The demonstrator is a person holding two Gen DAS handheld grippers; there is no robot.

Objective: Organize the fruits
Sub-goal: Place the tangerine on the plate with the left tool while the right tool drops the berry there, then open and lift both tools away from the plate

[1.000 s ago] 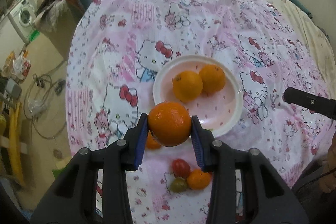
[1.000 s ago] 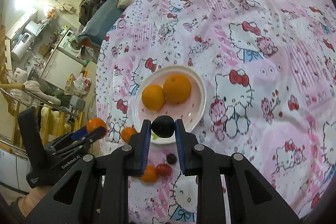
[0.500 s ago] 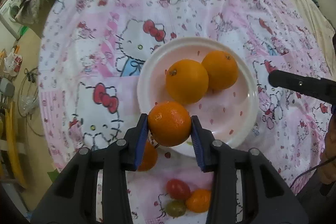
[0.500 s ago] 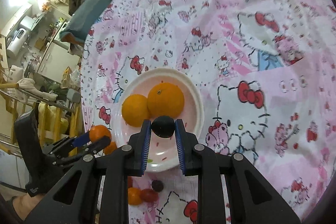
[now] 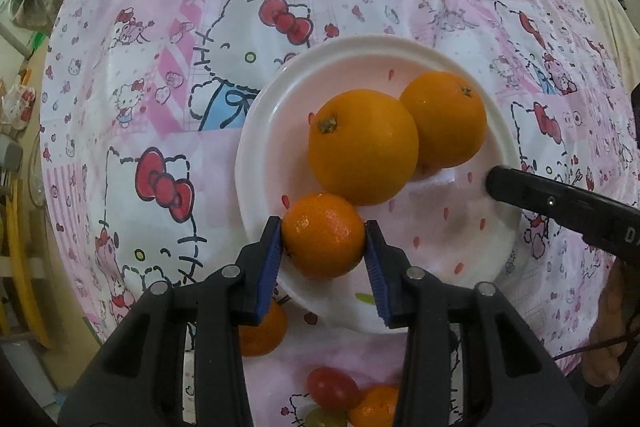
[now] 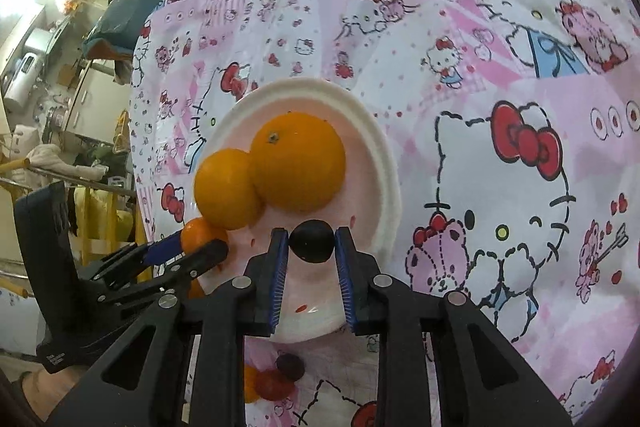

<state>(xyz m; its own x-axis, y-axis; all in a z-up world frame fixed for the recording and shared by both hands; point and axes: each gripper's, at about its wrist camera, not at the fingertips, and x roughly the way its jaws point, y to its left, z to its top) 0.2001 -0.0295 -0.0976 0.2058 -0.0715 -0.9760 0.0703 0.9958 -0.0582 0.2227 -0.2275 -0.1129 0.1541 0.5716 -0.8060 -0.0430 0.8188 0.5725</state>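
Note:
My left gripper (image 5: pixel 324 247) is shut on a small orange (image 5: pixel 323 235) and holds it over the near-left rim of the white plate (image 5: pixel 264 115). Two larger oranges (image 5: pixel 362 147) lie touching on the plate. My right gripper (image 6: pixel 312 243) is shut on a dark grape (image 6: pixel 312 241) over the near part of the same plate (image 6: pixel 384 163). The right gripper's finger (image 5: pixel 560 203) shows at the plate's right edge in the left wrist view. The left gripper with its orange (image 6: pixel 196 233) shows at the plate's left in the right wrist view.
Another small orange (image 5: pixel 264 331) lies on the Hello Kitty cloth (image 5: pixel 160 67) beside the plate, partly behind my left finger. A red tomato (image 5: pixel 332 387), a small orange fruit (image 5: pixel 372 407) and a green one (image 5: pixel 324 419) lie near. A dark grape (image 6: pixel 290 365) lies below the plate.
Both grippers have moved forward and down toward the plate with their fruit still held. The plate and its two oranges now look much larger and closer.

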